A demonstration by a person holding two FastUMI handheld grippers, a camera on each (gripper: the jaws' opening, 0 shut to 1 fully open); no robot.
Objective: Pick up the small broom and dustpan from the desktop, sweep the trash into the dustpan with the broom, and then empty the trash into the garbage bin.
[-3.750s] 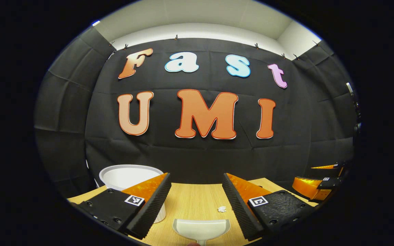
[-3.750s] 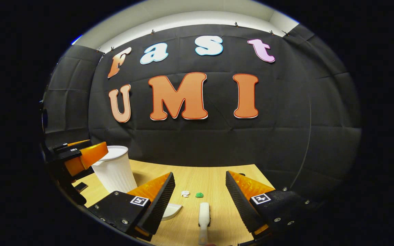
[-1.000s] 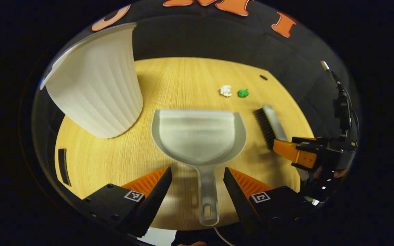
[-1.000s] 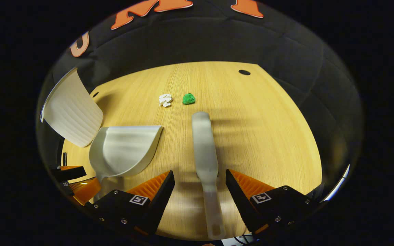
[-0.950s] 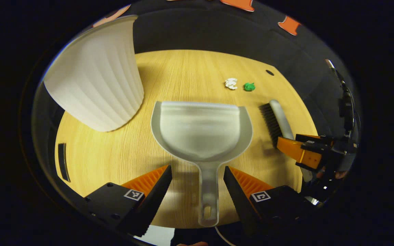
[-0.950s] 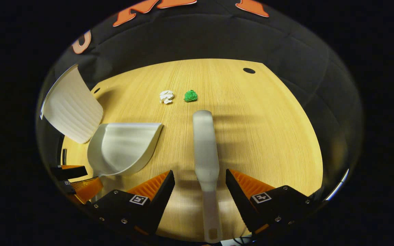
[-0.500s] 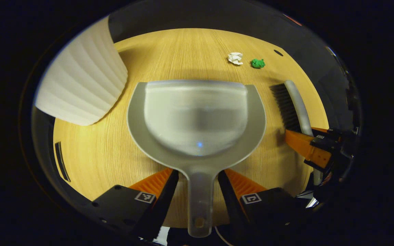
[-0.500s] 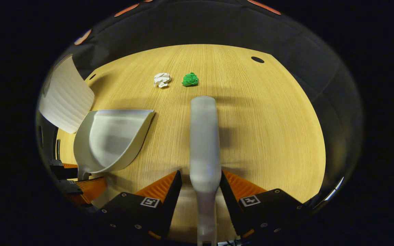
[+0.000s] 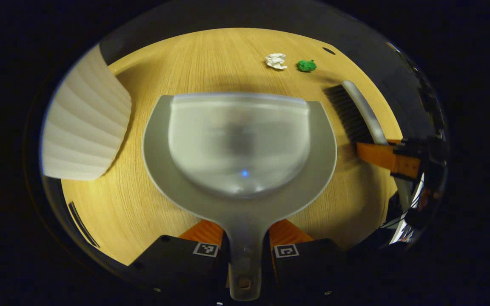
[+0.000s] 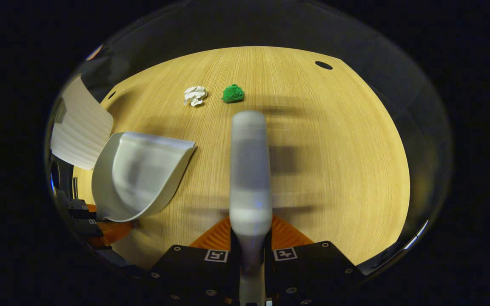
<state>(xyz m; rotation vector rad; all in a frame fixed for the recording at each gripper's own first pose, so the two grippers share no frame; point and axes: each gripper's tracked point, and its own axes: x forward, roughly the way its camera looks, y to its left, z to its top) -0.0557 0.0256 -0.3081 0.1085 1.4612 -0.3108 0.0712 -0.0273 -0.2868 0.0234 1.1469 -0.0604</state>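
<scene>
In the left gripper view a grey dustpan (image 9: 238, 140) lies on the wooden desk, and my left gripper (image 9: 245, 238) is shut on its handle. In the right gripper view my right gripper (image 10: 251, 238) is shut on the handle of the small grey broom (image 10: 249, 170), whose head points at the trash. A white paper wad (image 10: 195, 95) and a green wad (image 10: 232, 93) lie just beyond the broom's tip. The left gripper view also has the broom (image 9: 355, 114) with its dark bristles, the right gripper (image 9: 387, 157) on it, and both wads (image 9: 276, 60) farther off.
A white ribbed garbage bin (image 9: 85, 131) stands at the left of the desk (image 9: 211, 59), close to the dustpan (image 10: 141, 172); it also appears in the right gripper view (image 10: 79, 127). A small dark hole (image 10: 323, 65) marks the desk's far right. The black booth wall lies behind.
Both grippers came down from facing the wall to the desk, moved forward over the handles, and went from open to shut: left on the dustpan handle, right on the broom handle.
</scene>
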